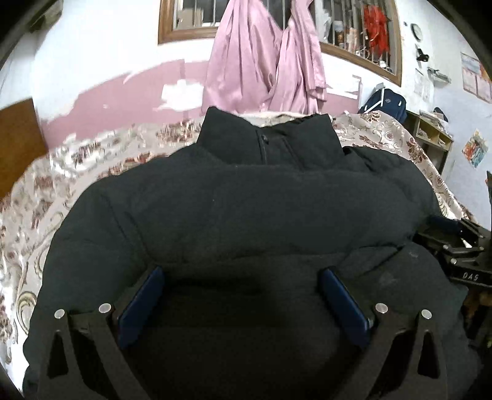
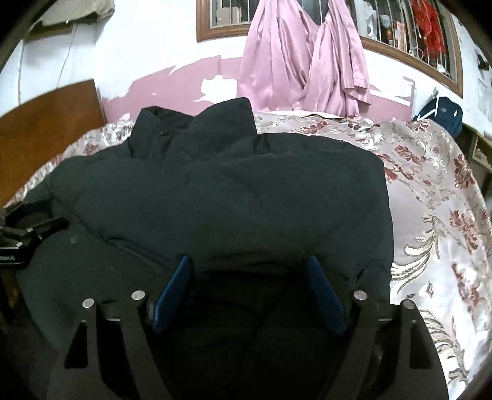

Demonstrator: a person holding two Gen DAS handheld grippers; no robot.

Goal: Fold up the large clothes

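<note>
Item: dark padded jacket (image 1: 246, 209), large, with a stand-up collar and front zip. Location: spread across a bed, on a floral bedspread (image 1: 61, 190), collar toward the far wall, lower part nearest the cameras. One side appears already folded in over the body, leaving a straight edge on the right in the right wrist view.

Left hand-held gripper (image 1: 243, 295): jaws standing wide apart over the lower part of the jacket, blue pads (image 1: 141, 304) lying against or just above the fabric; nothing is pinched between them.

Right hand-held gripper (image 2: 249, 286): likewise spread, low over the jacket's near edge, with no cloth clamped. Whether the pads rest on the fabric cannot be told.

Surroundings: pink curtain (image 1: 261, 61) hanging below a barred window (image 1: 353, 27); blue backpack (image 1: 384, 104) beside the bed's far corner; wooden board (image 1: 18, 144) at the left.

Risk notes (judgement): the padded filling is springy, so a released fold may puff up and reopen. A shallow pinch may catch only the top layer, dragging it off the layers below and skewing the fold. The smooth bedspread may slide or bunch under a pull. Uneven lifting by the two hands would twist the hem line.
</note>
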